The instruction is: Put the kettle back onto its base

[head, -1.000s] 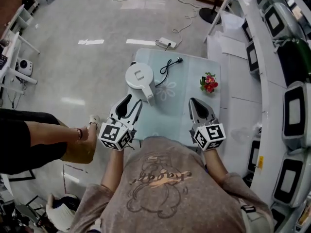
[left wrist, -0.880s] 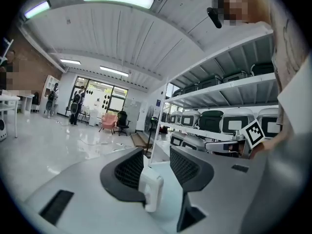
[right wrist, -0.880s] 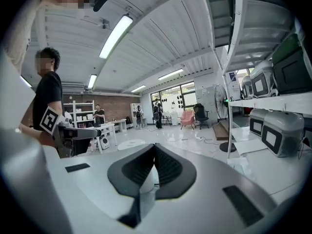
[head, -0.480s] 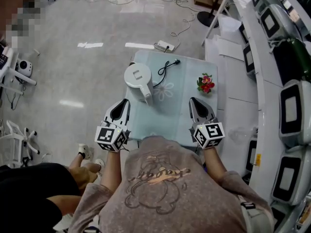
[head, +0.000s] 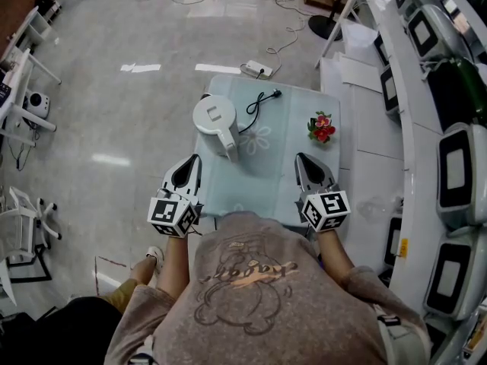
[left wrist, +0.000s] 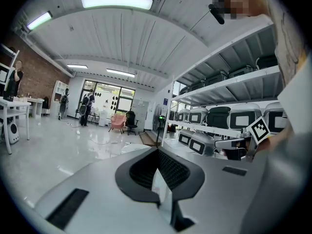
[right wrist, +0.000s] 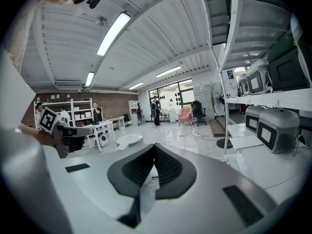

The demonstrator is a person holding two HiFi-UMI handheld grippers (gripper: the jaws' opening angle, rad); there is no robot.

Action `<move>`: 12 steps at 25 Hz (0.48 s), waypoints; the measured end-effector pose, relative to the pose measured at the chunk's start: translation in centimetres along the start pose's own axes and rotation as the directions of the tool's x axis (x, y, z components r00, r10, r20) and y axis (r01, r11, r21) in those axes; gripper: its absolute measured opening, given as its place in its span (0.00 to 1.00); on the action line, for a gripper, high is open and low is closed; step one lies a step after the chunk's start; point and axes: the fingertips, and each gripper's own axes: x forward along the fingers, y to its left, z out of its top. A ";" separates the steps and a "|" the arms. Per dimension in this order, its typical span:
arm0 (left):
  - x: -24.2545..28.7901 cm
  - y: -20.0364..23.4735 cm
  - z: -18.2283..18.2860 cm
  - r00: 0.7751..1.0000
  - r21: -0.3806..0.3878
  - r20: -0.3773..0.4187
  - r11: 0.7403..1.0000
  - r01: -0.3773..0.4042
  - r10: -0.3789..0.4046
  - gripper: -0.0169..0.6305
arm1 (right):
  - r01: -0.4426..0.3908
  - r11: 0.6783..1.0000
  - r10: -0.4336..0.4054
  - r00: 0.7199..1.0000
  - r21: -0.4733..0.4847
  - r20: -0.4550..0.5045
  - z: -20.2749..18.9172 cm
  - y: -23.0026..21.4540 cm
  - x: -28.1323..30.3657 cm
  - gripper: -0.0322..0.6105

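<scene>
The white kettle (head: 215, 122) stands at the left of a small glass table (head: 285, 166), handle toward me; whether a base is under it I cannot tell. A black cord with a plug (head: 265, 102) curls beside it. My left gripper (head: 193, 160) hovers at the table's near left edge, short of the kettle, shut with nothing in it. My right gripper (head: 302, 159) is over the near right part, also shut and empty. The kettle's lid (left wrist: 132, 148) peeks over the left gripper (left wrist: 157, 150), and the kettle (right wrist: 128, 139) shows left of the right gripper (right wrist: 155, 146).
A small bunch of red flowers (head: 323, 128) sits at the table's right side. A power strip (head: 259, 68) and cables lie on the floor beyond. Shelves of grey machines (head: 461, 173) line the right. A person's foot (head: 154, 258) is near my left.
The left gripper's jaws have gone from wide open to shut and it has drawn slightly back and left. The person seated at the left has moved off toward the bottom.
</scene>
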 end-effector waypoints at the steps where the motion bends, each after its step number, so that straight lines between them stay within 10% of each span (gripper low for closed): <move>1: 0.0 0.0 0.0 1.000 -0.003 -0.001 1.000 0.002 -0.002 0.06 | -0.002 1.000 0.002 1.000 0.000 0.000 0.0 0.0 0.0 0.05; 12: 0.7 -0.3 0.2 1.000 -0.008 -0.010 1.000 0.018 -0.018 0.06 | -0.008 1.000 0.008 1.000 -0.002 -0.007 0.1 0.0 0.2 0.05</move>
